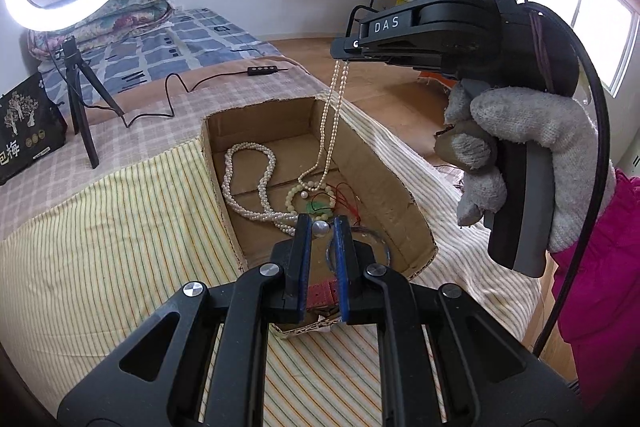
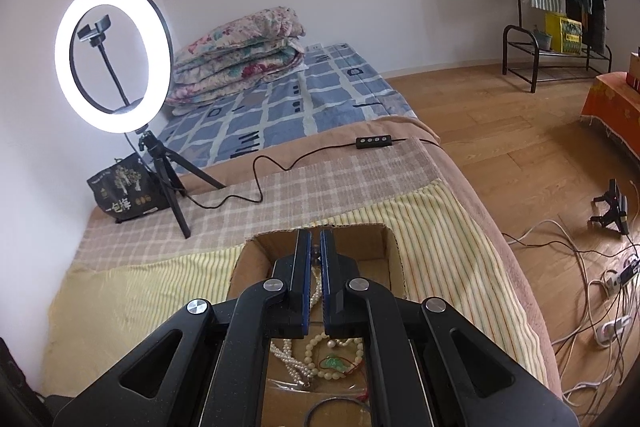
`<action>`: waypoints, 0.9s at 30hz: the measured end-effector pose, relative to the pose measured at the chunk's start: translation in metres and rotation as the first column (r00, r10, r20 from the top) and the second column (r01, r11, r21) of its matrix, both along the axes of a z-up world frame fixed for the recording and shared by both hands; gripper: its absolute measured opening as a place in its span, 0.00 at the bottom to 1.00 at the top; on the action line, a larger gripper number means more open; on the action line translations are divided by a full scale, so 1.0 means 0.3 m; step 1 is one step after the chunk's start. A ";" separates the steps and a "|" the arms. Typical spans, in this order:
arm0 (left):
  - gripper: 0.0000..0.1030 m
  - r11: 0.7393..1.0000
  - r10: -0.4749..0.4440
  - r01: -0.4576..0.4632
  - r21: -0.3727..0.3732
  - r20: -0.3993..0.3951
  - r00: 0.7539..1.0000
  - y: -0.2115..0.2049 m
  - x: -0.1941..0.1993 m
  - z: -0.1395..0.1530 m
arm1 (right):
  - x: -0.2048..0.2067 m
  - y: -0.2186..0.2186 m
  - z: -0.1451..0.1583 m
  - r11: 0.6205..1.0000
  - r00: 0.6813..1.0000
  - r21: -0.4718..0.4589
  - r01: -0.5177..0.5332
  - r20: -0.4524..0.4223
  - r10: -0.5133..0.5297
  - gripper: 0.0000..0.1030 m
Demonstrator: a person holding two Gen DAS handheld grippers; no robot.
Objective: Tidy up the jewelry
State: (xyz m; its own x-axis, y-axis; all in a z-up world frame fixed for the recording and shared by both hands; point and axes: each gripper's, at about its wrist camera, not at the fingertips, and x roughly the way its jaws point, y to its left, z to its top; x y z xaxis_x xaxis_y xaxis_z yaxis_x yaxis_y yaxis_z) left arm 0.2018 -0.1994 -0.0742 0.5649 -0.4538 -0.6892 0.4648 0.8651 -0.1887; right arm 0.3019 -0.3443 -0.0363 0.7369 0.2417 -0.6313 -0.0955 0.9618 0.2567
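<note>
Pearl necklace (image 1: 331,115), long axis vertical, hanging from clamped right gripper (image 1: 343,55) into cardboard box (image 1: 400,163); left gripper (image 1: 322,227) nearly closed, pinching silver bead (image 1: 321,228).

The left gripper (image 1: 321,227) points down and forward, its blue-padded jaws nearly closed with a narrow gap. The right gripper (image 1: 347,58), held far and to the right by a gloved hand (image 1: 516,147), has its jaws clamped together.
</note>
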 end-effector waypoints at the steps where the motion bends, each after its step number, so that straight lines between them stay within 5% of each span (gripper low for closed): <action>1: 0.09 1.000 0.001 -0.001 0.001 0.000 1.000 -0.001 0.000 0.000 | 0.001 0.003 -0.001 1.000 1.000 -0.003 -0.003 -0.002 0.003 0.03; 8: 0.10 1.000 0.012 -0.012 0.005 0.009 1.000 0.007 0.004 0.005 | 0.005 0.030 -0.014 0.999 1.000 -0.048 -0.014 -0.022 0.013 0.09; 9: 0.13 1.000 0.014 -0.015 0.009 0.008 1.000 0.008 0.005 0.005 | 0.005 0.031 -0.014 0.998 1.000 -0.054 -0.010 -0.022 0.009 0.25; 10: 0.31 1.000 0.019 -0.019 0.012 0.008 1.000 0.010 0.006 0.005 | 0.003 0.030 -0.015 0.998 1.000 -0.056 -0.005 -0.020 0.004 0.46; 11: 0.49 1.000 0.024 -0.024 0.010 0.013 1.000 0.013 0.005 0.006 | 0.001 0.030 -0.013 0.998 1.000 -0.057 0.003 -0.015 -0.004 0.53; 16: 0.65 0.998 0.056 -0.057 0.016 0.030 0.998 0.027 0.006 0.013 | 0.000 0.030 -0.012 0.997 1.000 -0.076 0.028 -0.012 -0.029 0.74; 27: 0.74 0.997 0.066 -0.067 0.035 0.043 0.997 0.040 -0.005 0.020 | -0.006 0.051 -0.005 0.992 0.999 -0.119 0.039 -0.016 -0.041 0.76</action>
State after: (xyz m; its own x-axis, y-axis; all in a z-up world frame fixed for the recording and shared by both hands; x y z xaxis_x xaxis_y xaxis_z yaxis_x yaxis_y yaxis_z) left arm 0.2004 -0.1873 -0.0682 0.6212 -0.3894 -0.6800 0.4129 0.9002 -0.1383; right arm 0.3000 -0.3291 -0.0378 0.7322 0.1347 -0.6677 -0.0527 0.9885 0.1417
